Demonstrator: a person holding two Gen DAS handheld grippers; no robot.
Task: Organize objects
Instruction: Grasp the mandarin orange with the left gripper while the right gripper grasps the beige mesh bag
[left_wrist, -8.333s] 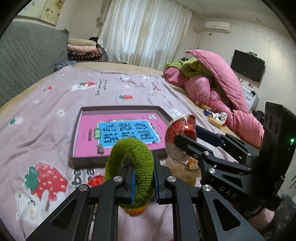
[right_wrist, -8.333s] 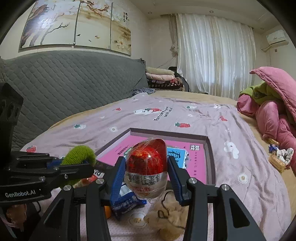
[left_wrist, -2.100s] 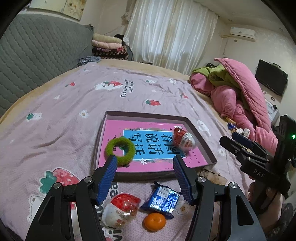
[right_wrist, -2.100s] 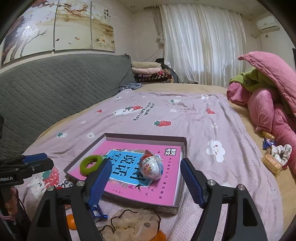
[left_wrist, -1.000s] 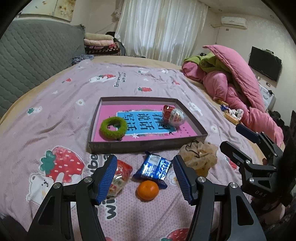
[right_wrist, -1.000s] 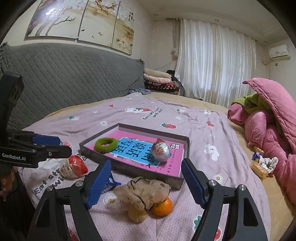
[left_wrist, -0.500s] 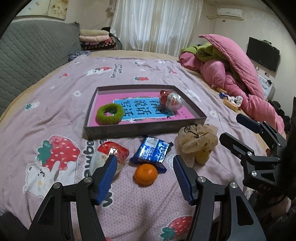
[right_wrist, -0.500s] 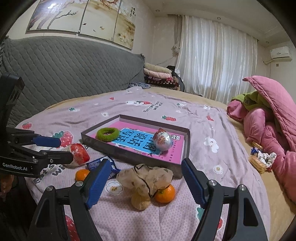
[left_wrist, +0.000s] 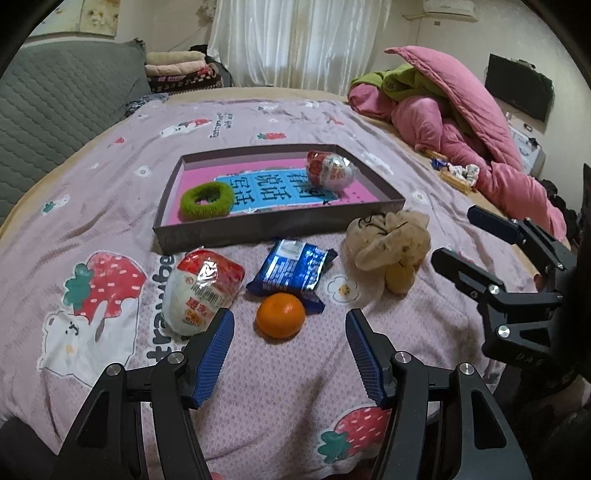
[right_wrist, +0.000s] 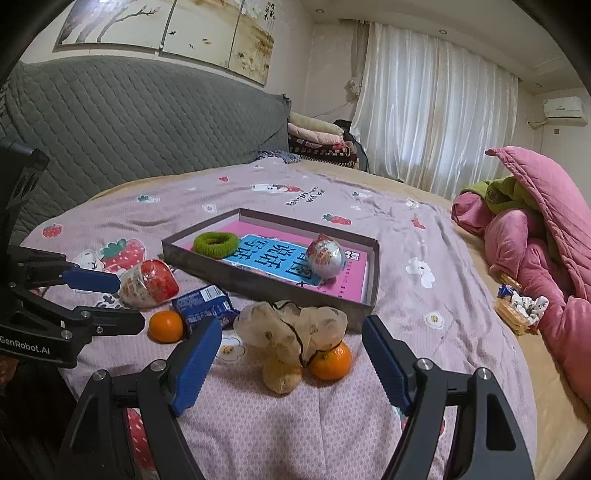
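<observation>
- While both grippers hang over the bed's near edge, the tray (left_wrist: 236, 232) sits mid-bed (left_wrist: 110, 192), holding a green ring (left_wrist: 207, 201) at its left end and a foil egg (left_wrist: 328, 170) at its right.
- Left gripper (left_wrist: 290, 332): jaws wide, empty, above an orange (left_wrist: 280, 315).
- Right gripper (right_wrist: 291, 339): jaws wide, empty, facing a beige scrunchie (right_wrist: 291, 325).
- Second foil egg (left_wrist: 201, 288) and blue packet (left_wrist: 293, 269) lie just before the tray's near wall.

Shallow grey cardboard tray (left_wrist: 280, 230) on the strawberry-print bedspread (left_wrist: 110, 192), fuzzy green hair ring (left_wrist: 207, 199) inside at its left, foil-wrapped egg toy (left_wrist: 330, 170) inside at right, before the tray a second wrapped egg (left_wrist: 201, 290) at left, blue snack packet (left_wrist: 291, 271) in the middle with a small orange (left_wrist: 280, 315) touching its near edge, beige fabric scrunchie (left_wrist: 388, 238) at right.
</observation>
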